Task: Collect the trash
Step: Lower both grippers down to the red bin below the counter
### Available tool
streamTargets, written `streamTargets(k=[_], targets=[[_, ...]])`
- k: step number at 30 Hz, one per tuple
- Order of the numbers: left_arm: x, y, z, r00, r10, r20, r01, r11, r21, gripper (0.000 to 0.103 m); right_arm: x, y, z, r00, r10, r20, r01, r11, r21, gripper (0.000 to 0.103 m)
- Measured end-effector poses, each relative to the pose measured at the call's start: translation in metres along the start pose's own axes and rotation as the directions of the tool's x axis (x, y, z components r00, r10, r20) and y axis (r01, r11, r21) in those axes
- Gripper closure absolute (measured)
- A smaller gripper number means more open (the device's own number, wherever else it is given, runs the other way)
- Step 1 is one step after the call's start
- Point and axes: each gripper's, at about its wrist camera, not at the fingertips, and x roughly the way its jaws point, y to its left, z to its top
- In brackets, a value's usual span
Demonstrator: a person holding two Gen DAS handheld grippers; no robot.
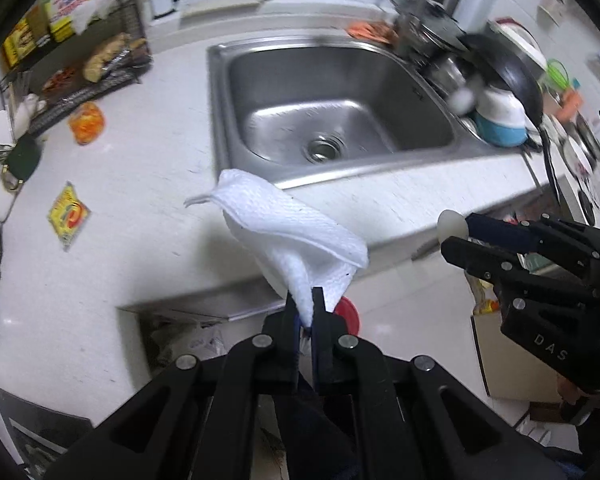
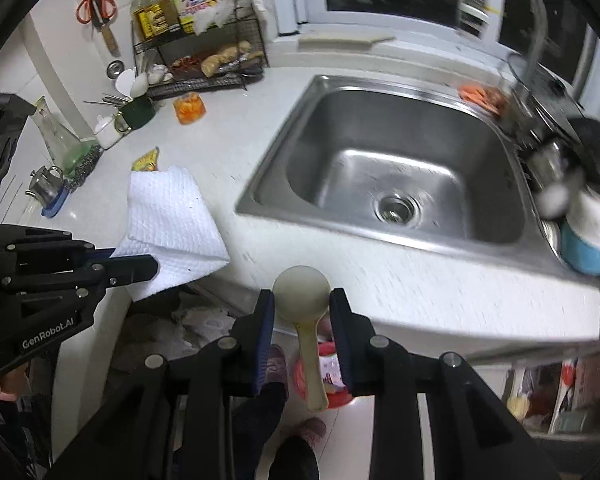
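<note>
Two pieces of trash are already off the counter (image 1: 140, 216) — the left gripper (image 1: 305, 308) pinches a crumpled white paper towel (image 1: 296, 232) by one corner, its jaws clamped tight so the sheet hangs free over the counter's front edge. The right gripper (image 2: 302, 312) grips a pale plastic spoon (image 2: 302, 292) across its bowl, handle dangling. Both hover beyond the edge near the sink (image 2: 400, 160), likely heading for a bin below — a yellow sachet (image 1: 68, 216) and an orange wrapper (image 1: 86, 122) remain.

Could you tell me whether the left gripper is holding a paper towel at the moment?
Yes, the left gripper is shut on a corner of the white paper towel, which hangs clear of the counter.
</note>
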Motion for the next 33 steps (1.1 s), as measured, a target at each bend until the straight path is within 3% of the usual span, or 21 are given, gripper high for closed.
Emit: streamTargets(k=[6, 11, 22, 33], targets=[[0.037, -0.029, -0.019, 0.997, -0.044, -0.067, 0.045, 0.999, 0.020, 0.100, 0.005, -0.023, -0.036, 0.999, -0.003, -0.032, 0.005, 0.998, 0.065, 0.076], [0.084, -0.039, -0.038, 0.988, -0.073, -0.136, 0.078, 0.996, 0.032, 0.100, 0.033, -0.036, -0.067, 0.996, -0.019, -0.085, 0.027, 0.995, 0.094, 0.076], [0.212, -0.042, -0.089, 0.968, -0.109, -0.227, 0.112, 0.994, -0.001, 0.100, 0.135, -0.057, -0.131, 0.982, 0.008, -0.188, 0.021, 0.988, 0.151, 0.076], [0.345, -0.040, -0.117, 0.954, -0.124, -0.274, 0.133, 0.991, 0.012, 0.100, 0.254, -0.085, -0.175, 0.980, 0.012, -0.197, 0.018, 0.989, 0.150, 0.076]])
